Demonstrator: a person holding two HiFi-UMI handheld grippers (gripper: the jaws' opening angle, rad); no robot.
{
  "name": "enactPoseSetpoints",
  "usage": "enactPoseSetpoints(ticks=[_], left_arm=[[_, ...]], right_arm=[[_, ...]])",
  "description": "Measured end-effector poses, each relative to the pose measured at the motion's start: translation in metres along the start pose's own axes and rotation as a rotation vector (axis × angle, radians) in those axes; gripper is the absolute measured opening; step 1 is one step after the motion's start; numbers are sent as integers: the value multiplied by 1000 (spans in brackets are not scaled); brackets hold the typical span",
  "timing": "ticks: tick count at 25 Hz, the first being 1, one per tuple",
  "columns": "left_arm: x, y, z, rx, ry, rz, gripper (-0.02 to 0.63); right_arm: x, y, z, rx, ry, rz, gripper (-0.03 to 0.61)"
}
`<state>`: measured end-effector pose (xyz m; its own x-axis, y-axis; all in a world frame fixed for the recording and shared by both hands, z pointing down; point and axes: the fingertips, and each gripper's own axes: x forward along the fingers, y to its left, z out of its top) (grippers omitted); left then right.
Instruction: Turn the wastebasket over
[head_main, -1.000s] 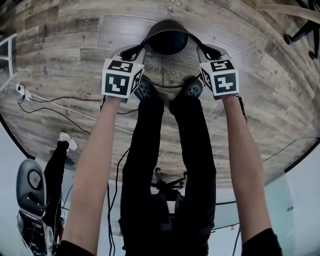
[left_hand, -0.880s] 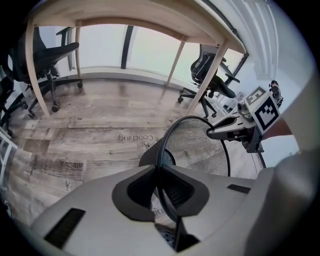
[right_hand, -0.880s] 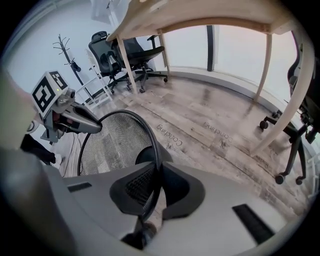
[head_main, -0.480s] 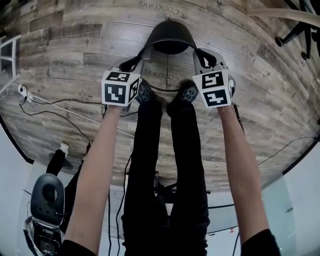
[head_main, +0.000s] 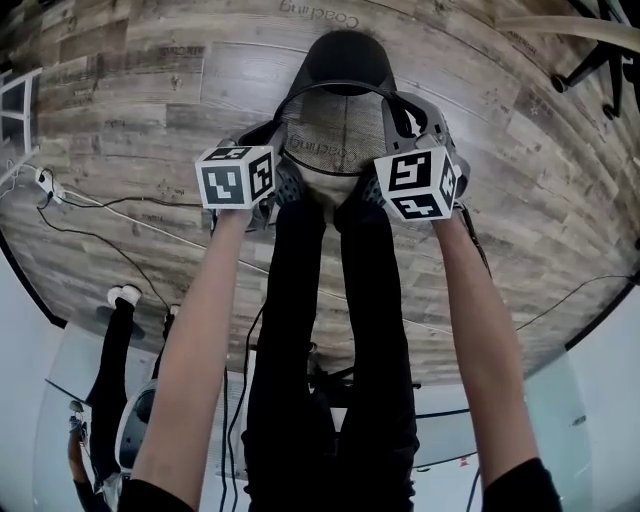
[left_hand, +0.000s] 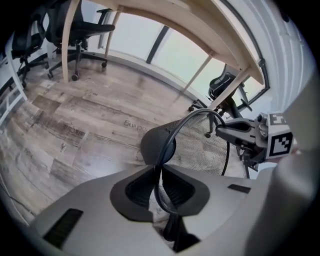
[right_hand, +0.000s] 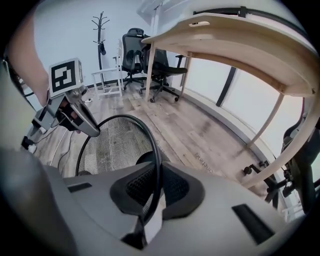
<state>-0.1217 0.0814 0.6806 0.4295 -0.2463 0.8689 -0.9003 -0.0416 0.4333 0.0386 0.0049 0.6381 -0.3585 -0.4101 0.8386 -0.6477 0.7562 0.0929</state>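
Head view: mesh wastebasket (head_main: 338, 130) sits upper centre, tipped, with left gripper (head_main: 268, 135) and right gripper (head_main: 405, 118) each pinching its rim (head_main: 340, 84). I'd roll both together so it doesn't slip.

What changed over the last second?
Both the left hand-held gripper and right hand-held gripper rose and rolled, tipping the wastebasket: rim up toward the camera, base swung away. Left jaws just opened slightly, rim still between them. Unchanged: both keep hold of the rim.

Left tongs (left_hand: 160, 182), right tongs (right_hand: 150, 186) clamped.
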Motion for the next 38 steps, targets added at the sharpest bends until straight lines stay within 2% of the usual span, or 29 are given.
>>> enactPoseSetpoints(ticks=[5,9,16,20,24,26,34,36,38], left_arm=[[3,2,-5,-53,0,-15,91],[-7,-2,-4,-157,-29,-54,110],[-22,-45,26,-581,-174,-344,141],[-20,-54,45,-741,-251,-424,144],[-16,-60,54,-982,-312,-516,147],[-16,-61,60,-1068,-349,-553,147],[-10,-58,63,-1215,-367,-585,144],[-8,-59,61,-1230,-358,-587,108],[-7,-61,61,-1244,-359,-595,101]], right_arm=[[6,-1,-4,-8,-5,-25,44],[9,1,-3,-16,-12,-57,44],[7,5,1,-65,-37,-96,44],[4,12,4,-118,-57,-99,44],[-4,20,6,-167,-80,-99,44],[-7,25,8,-181,-92,-96,44],[-17,41,13,-235,-133,-74,43],[-19,44,13,-240,-141,-72,43],[-20,44,13,-233,-141,-68,43]])
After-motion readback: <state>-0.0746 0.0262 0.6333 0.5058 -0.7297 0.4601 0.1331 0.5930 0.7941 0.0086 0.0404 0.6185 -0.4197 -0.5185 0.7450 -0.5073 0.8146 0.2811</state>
